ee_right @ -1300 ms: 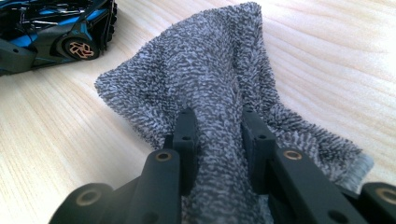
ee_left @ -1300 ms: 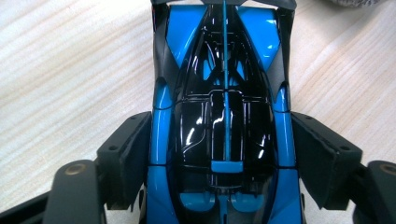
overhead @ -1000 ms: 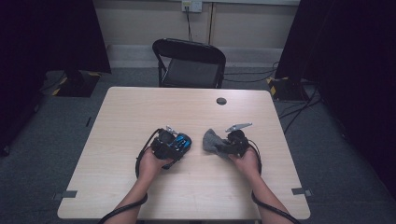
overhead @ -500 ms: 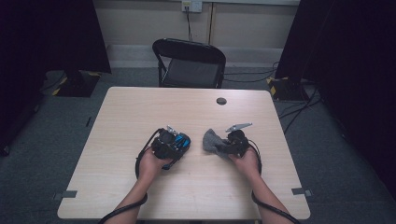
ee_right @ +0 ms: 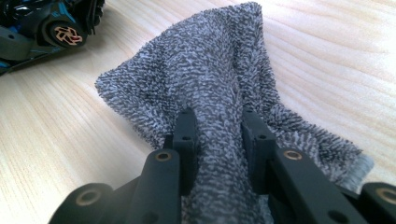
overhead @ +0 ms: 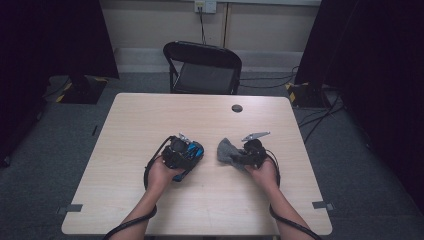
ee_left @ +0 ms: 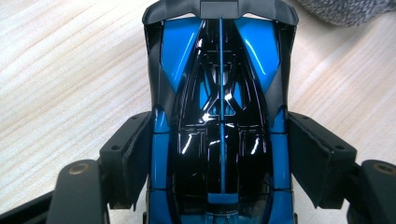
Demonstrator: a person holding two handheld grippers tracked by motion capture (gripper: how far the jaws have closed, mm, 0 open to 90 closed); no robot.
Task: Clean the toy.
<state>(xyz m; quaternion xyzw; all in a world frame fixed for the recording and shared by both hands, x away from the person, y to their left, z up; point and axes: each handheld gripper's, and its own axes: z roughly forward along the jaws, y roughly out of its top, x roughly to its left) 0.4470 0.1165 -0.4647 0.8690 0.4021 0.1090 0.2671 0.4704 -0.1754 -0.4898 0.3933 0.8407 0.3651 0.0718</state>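
A glossy blue and black toy car (ee_left: 219, 70) lies between the jaws of my left gripper (ee_left: 219, 126). The pads press on both its flanks, and the jaws have just been closing on it. From above, the car (overhead: 192, 149) and left gripper (overhead: 181, 152) sit at the table's middle left. My right gripper (ee_right: 218, 116) is shut on a bunched grey terry cloth (ee_right: 196, 60), whose free end drapes onto the wood. In the high view the cloth (overhead: 226, 149) lies just left of the right gripper (overhead: 240, 156), a short gap from the car (ee_right: 42, 23).
The light wooden table (overhead: 150, 115) carries a small black round object (overhead: 237, 108) near its far edge. A black folding chair (overhead: 202, 67) stands behind the table. Dark curtains hang on both sides, and cables run over the floor at the right.
My left hand has edged slightly left with the toy car. The right hand and the cloth have kept still.
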